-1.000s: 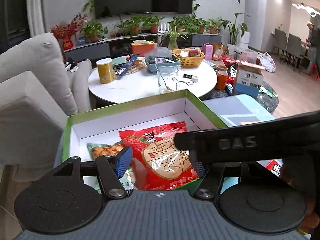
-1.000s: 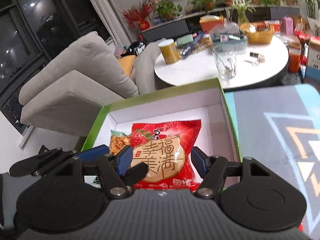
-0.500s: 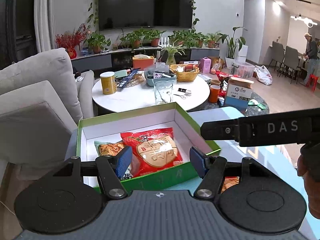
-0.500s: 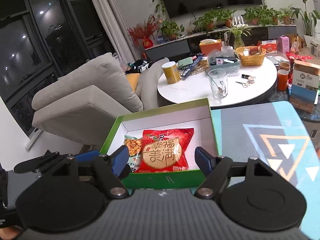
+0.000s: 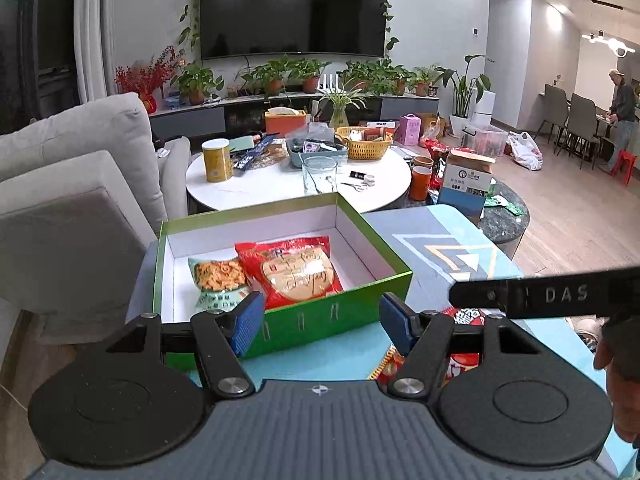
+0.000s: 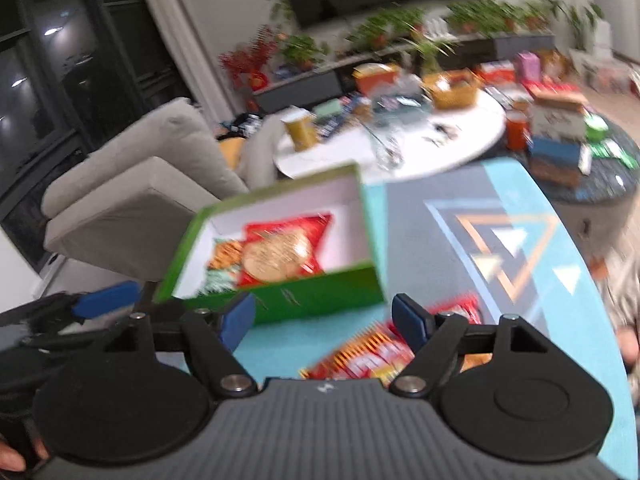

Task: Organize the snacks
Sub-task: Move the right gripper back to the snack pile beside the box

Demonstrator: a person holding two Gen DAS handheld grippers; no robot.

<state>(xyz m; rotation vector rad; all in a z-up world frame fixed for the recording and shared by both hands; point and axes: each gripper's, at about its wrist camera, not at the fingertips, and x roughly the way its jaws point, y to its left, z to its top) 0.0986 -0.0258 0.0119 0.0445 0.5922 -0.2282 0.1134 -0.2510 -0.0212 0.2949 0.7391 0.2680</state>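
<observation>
We have pulled both grippers back from the green box [image 5: 280, 320], which now sits farther off with the red snack bag [image 5: 296, 272] and orange snack bag [image 5: 218, 280] inside; left gripper [image 5: 320, 320] and right gripper [image 6: 320, 320] stand wide and empty, nearer the loose red packets [image 6: 372, 356] waiting on the tabletop [image 5: 440, 248].

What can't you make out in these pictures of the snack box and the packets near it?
- Red packets outside the green box: the right wrist view is motion-blurred, so the print is unreadable; in the left wrist view the left hand-held gripper covers most of them.
- Orange snack bag in the box: its lower end is hidden behind the box's near wall.
- Small items on the round table: too small to identify.
</observation>
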